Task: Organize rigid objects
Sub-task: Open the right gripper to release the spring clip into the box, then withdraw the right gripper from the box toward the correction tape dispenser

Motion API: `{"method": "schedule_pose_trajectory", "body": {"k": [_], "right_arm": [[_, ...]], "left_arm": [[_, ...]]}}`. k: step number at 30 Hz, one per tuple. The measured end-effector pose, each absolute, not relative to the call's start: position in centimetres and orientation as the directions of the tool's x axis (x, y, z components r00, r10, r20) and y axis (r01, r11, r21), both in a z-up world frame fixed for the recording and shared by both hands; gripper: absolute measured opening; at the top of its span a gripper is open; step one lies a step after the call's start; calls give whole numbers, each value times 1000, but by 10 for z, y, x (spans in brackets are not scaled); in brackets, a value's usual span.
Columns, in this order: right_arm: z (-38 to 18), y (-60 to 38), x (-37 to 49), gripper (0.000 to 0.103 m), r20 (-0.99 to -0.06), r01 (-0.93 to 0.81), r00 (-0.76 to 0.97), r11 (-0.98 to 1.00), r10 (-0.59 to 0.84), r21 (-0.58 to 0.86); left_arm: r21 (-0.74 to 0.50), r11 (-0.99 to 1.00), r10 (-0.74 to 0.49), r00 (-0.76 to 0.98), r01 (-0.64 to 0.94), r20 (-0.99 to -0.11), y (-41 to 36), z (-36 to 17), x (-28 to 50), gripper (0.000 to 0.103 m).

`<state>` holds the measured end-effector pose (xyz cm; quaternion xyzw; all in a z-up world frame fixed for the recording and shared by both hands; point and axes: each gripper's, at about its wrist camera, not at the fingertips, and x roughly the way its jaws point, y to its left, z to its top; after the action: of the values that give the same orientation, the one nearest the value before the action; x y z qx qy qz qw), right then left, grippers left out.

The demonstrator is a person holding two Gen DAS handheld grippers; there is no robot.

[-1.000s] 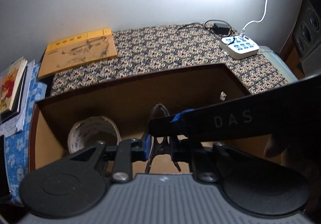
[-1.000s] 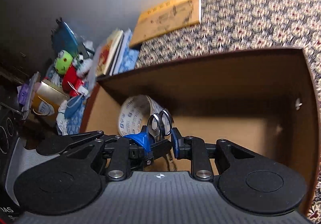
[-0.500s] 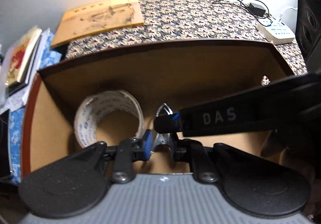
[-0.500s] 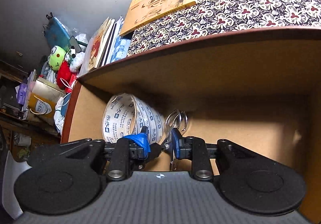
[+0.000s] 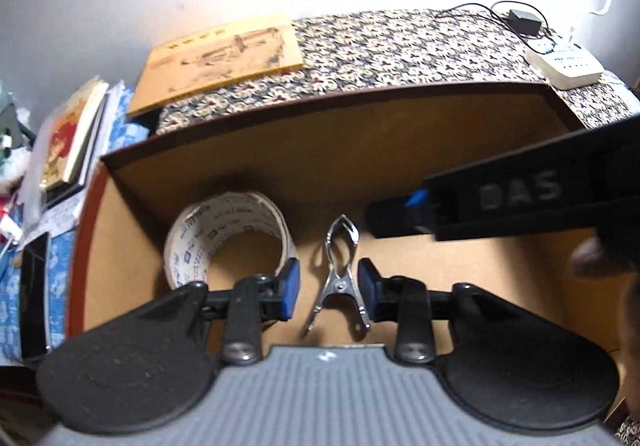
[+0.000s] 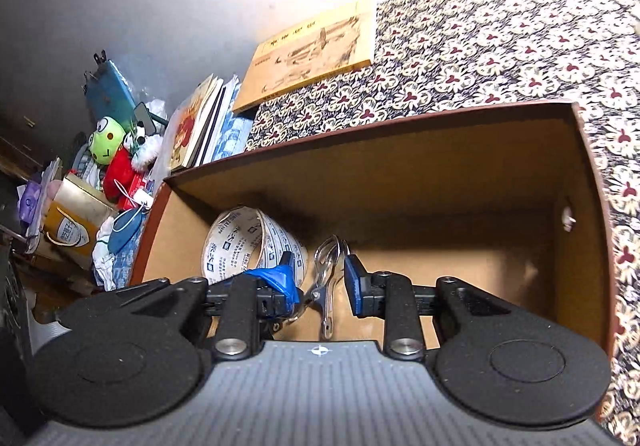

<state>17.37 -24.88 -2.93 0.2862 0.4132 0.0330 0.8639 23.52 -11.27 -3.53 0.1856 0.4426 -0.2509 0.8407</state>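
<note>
Half a second ago our left hand-held gripper (image 5: pixel 328 292) pinched the shiny metal spring clamp (image 5: pixel 339 274); now its blue pads are spread and the clamp lies free on the floor of the open brown cardboard box (image 5: pixel 400 134), between the pads and touching neither. Our right hand-held gripper (image 6: pixel 320 284) is also spread, and its arm, lettered "DAS", has drawn back to the right in the left view. The clamp (image 6: pixel 326 278) sits just beside the white printed roll of tape (image 5: pixel 228 234); the roll's small blue writing is too blurred to read. The box rests on the bench's floral patterned cloth (image 6: pixel 500 46).
</note>
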Motion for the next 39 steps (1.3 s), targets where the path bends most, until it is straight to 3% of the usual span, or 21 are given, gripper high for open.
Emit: {"method": "schedule_pose_trajectory", "body": {"k": [2,5,22,25,26,39], "right_arm": [[-24,-246,164,10,-694,188,668,841,270,508],[-17,-238,152,10,-695,193,679,855,238,481],[20,-186,84,10,-618,188,775,885,133,425],[23,-177,75,10,-603,195,790,888,108,415],[24,-174,71,10,-598,200,795,887,101,416],[26,-151,42,10,-581,220,811,885,67,410]], "left_arm": [[101,811,-252,499,576,-829,-111,-31,230,41],[140,818,-229,540,557,-810,-110,-22,221,57],[250,850,-148,664,464,-733,-68,23,167,73],[246,856,-145,669,455,-729,-57,29,160,82],[244,857,-148,671,453,-726,-54,30,157,90],[230,863,-156,671,449,-725,-22,42,129,91]]}}
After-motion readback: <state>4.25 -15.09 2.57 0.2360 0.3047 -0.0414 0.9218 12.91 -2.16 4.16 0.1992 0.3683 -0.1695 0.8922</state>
